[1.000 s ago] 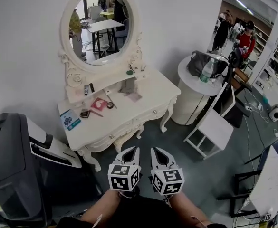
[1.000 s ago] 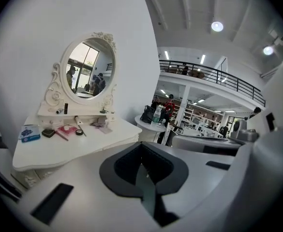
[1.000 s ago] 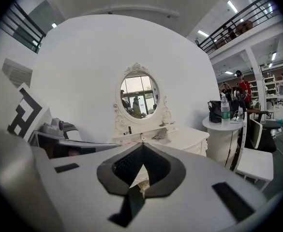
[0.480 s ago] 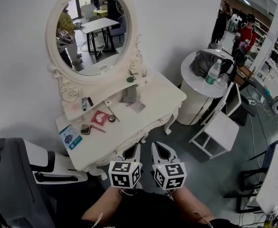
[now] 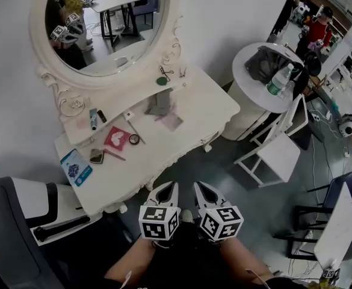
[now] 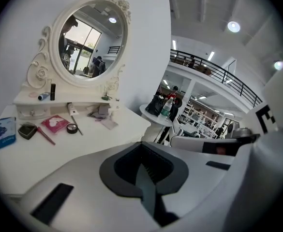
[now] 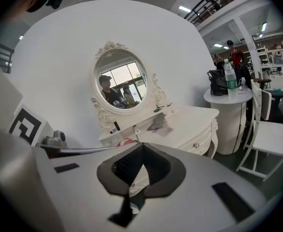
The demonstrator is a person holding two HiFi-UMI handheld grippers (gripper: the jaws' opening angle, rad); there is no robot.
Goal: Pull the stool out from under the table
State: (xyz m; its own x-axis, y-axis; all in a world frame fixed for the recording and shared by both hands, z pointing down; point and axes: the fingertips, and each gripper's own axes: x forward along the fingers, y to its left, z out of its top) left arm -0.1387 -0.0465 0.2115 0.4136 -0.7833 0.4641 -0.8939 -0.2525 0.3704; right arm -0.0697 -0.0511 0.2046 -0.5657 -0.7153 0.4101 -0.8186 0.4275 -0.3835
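Left tongs and right tongs side by side near the counter's front edge, both fully closed (jaws together, nothing held). The stool cannot be made out; the counter top hides the space beneath.

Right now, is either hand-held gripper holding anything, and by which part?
Nothing is held. The left hand-held gripper and the right hand-held gripper both have their jaws together and empty, in front of the dressing table.
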